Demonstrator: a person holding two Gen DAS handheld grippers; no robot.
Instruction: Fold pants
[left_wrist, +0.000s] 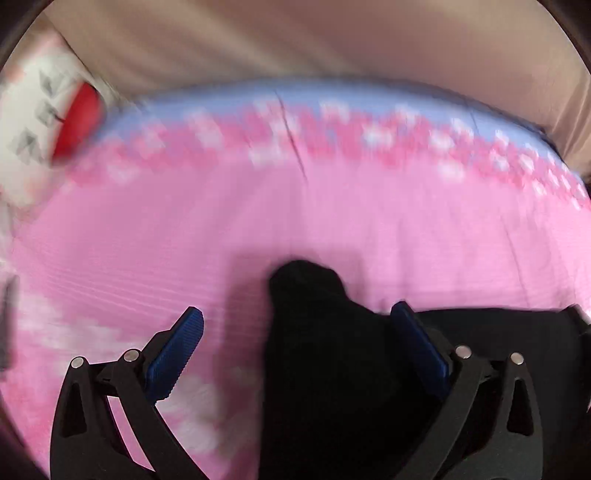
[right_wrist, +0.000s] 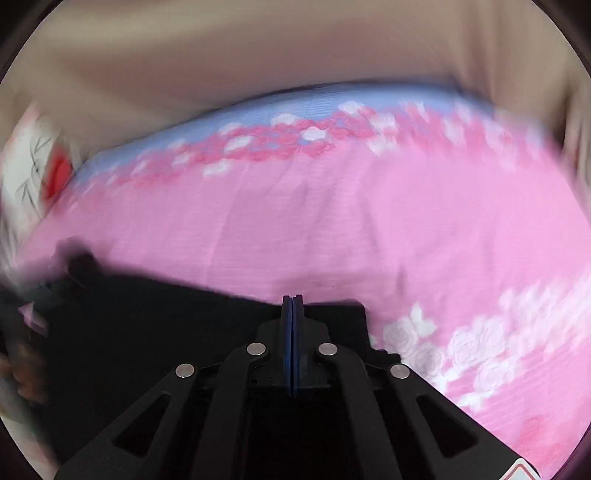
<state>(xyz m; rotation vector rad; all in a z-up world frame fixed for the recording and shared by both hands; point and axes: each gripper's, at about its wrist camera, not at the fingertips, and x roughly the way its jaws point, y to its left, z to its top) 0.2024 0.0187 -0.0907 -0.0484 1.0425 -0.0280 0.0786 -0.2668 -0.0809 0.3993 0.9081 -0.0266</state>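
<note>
Pink rose-print bedsheet (right_wrist: 332, 229), beige curtain (right_wrist: 258, 55) behind, white-and-red pillow (left_wrist: 48, 122) at left.

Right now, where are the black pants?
The black pants lie on the pink flowered bedsheet, low in both wrist views. In the left view a bunched corner pokes up between the left gripper's open fingers.

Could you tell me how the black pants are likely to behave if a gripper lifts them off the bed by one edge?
Probably floppy: the black pants bunch into a soft peak between the open left gripper fingers. They likely drape and trail rather than hold shape, since they lie limp on the pink bedsheet. A thin edge may slip; the right gripper looks fully shut.
</note>
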